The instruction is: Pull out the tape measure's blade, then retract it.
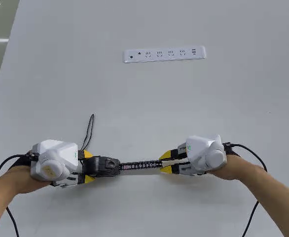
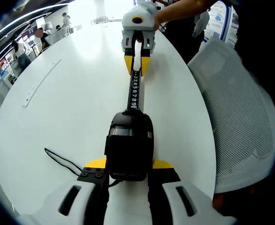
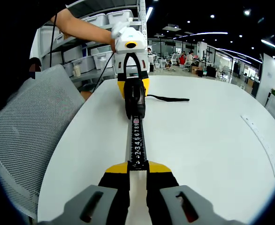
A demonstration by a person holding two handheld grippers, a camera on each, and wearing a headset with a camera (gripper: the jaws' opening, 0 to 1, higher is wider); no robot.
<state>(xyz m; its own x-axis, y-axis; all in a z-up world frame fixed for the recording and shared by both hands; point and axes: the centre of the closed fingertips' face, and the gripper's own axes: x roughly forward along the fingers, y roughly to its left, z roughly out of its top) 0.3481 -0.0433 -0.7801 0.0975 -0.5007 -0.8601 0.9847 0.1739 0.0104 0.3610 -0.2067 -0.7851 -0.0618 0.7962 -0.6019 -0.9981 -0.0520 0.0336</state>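
Note:
A black tape measure case (image 1: 104,166) (image 2: 129,145) (image 3: 135,101) is held over the white table, with my left gripper (image 1: 88,167) (image 2: 128,169) shut on it. Its black blade (image 1: 140,165) (image 2: 134,89) (image 3: 137,143) with white numbers runs out a short way to the right. My right gripper (image 1: 165,162) (image 3: 137,168) (image 2: 137,63) is shut on the blade's end. The case's black wrist strap (image 1: 89,129) (image 2: 62,160) (image 3: 168,98) lies looped on the table behind the left gripper.
A white power strip (image 1: 164,54) (image 2: 41,82) (image 3: 263,143) lies at the far middle of the white table (image 1: 134,103). A grey mesh chair (image 2: 243,112) (image 3: 22,136) stands at the table's near side. Cables (image 1: 6,165) trail from both grippers.

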